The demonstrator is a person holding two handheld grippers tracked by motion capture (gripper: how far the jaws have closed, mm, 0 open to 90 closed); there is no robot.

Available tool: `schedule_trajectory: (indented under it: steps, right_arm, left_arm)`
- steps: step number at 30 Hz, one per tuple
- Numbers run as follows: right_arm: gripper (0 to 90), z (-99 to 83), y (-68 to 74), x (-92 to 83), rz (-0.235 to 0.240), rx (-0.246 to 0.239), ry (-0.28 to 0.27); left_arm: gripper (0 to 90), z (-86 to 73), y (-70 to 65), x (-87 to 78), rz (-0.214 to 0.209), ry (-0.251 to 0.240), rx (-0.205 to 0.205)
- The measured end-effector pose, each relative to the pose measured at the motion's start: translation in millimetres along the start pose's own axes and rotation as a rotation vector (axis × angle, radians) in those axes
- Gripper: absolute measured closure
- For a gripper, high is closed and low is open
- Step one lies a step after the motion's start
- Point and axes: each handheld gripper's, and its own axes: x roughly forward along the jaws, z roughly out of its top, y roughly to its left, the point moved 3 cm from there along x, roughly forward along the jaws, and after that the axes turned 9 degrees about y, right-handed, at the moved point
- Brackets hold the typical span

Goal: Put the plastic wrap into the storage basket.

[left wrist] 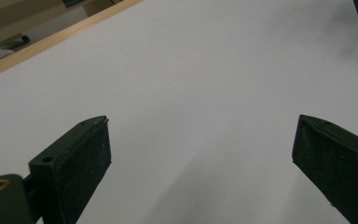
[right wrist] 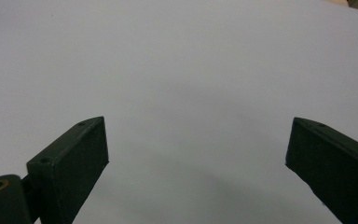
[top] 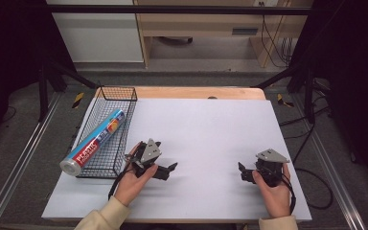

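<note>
Grippers low on the white mat, jaws wide, holding nothing: left gripper, right gripper. Roll lies across the wire basket, left of frame. Looks like you're parked; any next reach goes left.

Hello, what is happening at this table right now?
A person holds a two-jaw gripper in each hand, low over the white table cover. The left gripper and the right gripper both have their jaws apart, with nothing between them. A roll of plastic wrap lies slanted in the wire basket at the table's left, its near end poking over the rim. Nobody is touching it.
</note>
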Motion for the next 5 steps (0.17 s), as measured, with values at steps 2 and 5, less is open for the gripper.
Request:
schedule_trajectory:
  steps: [2, 5]
  right_arm:
    - [6.2, -1.8, -4.0, -0.6, -0.015, 0.004, -0.010]
    - [6.2, -5.8, -10.7, -0.2, -0.037, 0.021, -0.032]
  left_arm:
    - [4.5, -1.0, -0.2, -2.5, 0.000, -0.009, -0.002]
    - [4.5, -2.0, -0.1, -4.7, 0.001, -0.014, -0.002]
